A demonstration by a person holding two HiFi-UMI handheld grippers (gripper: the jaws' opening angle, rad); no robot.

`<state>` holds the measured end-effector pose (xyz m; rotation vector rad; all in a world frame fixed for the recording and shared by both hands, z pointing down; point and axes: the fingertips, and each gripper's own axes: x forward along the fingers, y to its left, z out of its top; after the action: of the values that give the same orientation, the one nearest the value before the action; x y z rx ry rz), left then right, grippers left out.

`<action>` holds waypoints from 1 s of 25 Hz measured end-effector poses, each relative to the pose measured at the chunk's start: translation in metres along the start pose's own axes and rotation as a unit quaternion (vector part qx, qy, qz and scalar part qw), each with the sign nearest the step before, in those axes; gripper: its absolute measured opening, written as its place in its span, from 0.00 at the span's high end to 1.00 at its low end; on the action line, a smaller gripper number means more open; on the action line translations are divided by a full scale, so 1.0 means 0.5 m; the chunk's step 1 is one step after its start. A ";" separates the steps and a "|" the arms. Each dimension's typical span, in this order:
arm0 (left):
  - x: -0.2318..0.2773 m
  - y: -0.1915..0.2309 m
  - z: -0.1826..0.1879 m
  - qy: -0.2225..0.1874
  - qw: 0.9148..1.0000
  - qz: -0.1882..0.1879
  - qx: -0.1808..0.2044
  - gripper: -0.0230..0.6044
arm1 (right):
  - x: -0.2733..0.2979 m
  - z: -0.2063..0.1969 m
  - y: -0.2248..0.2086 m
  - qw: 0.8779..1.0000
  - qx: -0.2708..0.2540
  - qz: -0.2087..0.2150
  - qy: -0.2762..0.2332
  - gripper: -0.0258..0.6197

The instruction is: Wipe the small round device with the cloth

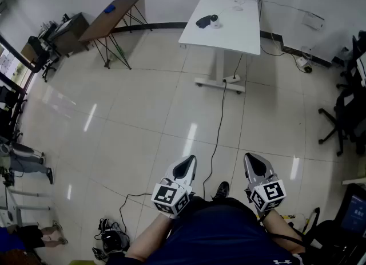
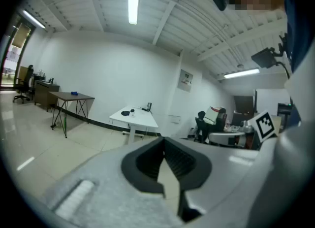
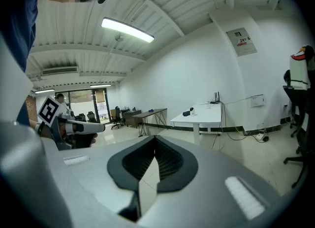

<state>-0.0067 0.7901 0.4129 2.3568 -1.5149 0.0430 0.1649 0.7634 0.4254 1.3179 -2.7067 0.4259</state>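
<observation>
Jaws of left grey gripper and right grey gripper pressed together, nothing clamped. On white rectangular table, small round white device seen just beside dark cloth, well apart from both.

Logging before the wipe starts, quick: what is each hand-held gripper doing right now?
Left hand-held gripper: closed, holding nothing.
Right hand-held gripper: closed, holding nothing.
</observation>
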 end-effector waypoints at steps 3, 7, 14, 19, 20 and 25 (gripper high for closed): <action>0.028 -0.013 0.017 0.004 1.000 0.010 -0.011 0.96 | 0.007 0.007 -0.030 1.000 0.007 -0.001 0.001 0.95; 0.056 -0.017 0.022 0.009 1.000 0.010 -0.007 0.96 | 0.026 0.017 -0.059 1.000 0.013 -0.002 0.001 0.95; 0.110 0.037 0.028 0.018 1.000 0.008 -0.005 0.96 | 0.092 0.013 -0.078 1.000 0.014 -0.005 0.011 0.95; 0.182 0.099 0.056 0.014 1.000 -0.023 -0.001 0.96 | 0.168 0.039 -0.108 0.999 0.008 -0.036 0.003 0.95; 0.198 0.113 0.067 0.012 0.999 -0.030 -0.001 0.96 | 0.187 0.045 -0.111 0.999 0.007 -0.042 0.003 0.95; 0.264 0.206 0.121 0.007 0.998 -0.060 0.001 0.96 | 0.293 0.079 -0.098 0.998 -0.002 -0.058 0.008 0.95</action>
<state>-0.0506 0.6174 0.4101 2.4389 -1.3631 0.0321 0.1136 0.6126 0.4285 1.4563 -2.5999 0.4172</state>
